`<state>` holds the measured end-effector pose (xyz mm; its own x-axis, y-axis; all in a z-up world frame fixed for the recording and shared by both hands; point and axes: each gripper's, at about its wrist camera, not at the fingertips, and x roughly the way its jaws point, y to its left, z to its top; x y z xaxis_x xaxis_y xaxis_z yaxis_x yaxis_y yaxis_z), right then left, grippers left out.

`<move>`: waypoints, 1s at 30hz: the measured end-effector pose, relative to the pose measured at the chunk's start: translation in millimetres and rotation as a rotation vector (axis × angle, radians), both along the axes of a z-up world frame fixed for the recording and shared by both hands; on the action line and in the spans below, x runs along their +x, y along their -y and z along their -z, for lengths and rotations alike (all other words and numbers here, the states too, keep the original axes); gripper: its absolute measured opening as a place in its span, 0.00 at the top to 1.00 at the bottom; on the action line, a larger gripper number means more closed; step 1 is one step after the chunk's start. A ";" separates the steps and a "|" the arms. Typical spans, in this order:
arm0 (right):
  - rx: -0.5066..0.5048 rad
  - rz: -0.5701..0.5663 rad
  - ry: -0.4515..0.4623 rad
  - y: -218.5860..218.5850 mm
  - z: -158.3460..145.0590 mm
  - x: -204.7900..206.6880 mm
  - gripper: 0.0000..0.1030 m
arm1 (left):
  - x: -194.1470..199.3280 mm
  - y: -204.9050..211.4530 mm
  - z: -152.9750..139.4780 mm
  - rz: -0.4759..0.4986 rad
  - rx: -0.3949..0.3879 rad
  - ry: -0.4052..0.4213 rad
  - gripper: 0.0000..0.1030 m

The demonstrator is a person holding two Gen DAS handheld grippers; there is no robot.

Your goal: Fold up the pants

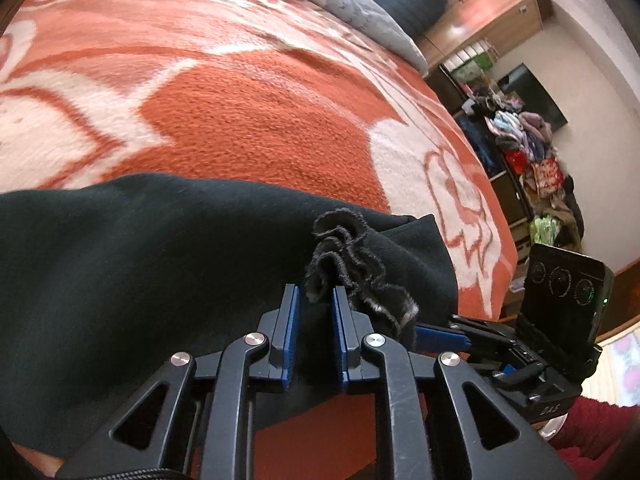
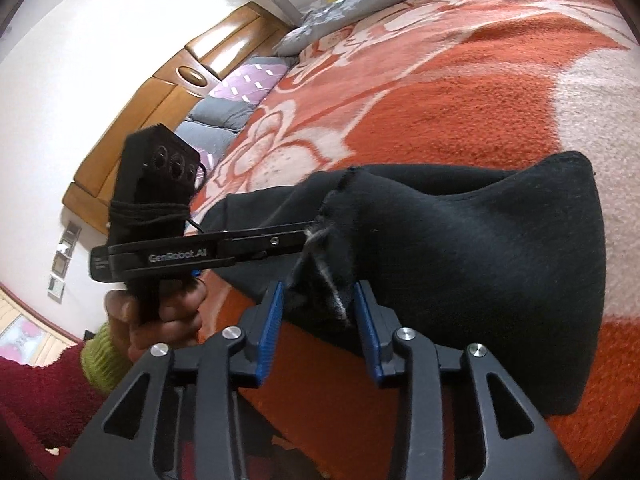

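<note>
Black pants (image 1: 140, 260) lie bunched on an orange and white blanket (image 1: 260, 120) on a bed. My left gripper (image 1: 314, 294) is shut on a frayed hem of the pants (image 1: 340, 256), with cloth bunched between its blue pads. In the right wrist view the pants (image 2: 480, 272) spread to the right. My right gripper (image 2: 318, 304) stands open around a frayed edge of the cloth (image 2: 320, 264), the pads apart from it. The left gripper (image 2: 208, 256) shows in that view too, clamped on the same hem from the left.
A grey patterned pillow (image 1: 360, 8) lies at the head of the bed. A wooden headboard (image 2: 168, 92) and grey quilt (image 2: 216, 120) sit beyond the bed's edge. Shelves piled with clothes (image 1: 520, 136) stand by the wall.
</note>
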<state>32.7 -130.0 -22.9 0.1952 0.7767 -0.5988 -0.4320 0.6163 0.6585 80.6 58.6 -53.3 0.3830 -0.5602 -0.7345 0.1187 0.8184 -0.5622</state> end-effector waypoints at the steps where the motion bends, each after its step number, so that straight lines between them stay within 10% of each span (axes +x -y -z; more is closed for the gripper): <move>1: 0.003 -0.002 0.005 0.9 -2.2 -1.4 0.63 | -1.6 -2.4 -0.6 -0.009 -0.006 -0.001 0.83; 30: -0.018 -0.016 0.075 -45.6 -42.1 40.4 0.61 | -116.9 -121.0 -6.6 -0.463 -0.185 0.006 0.55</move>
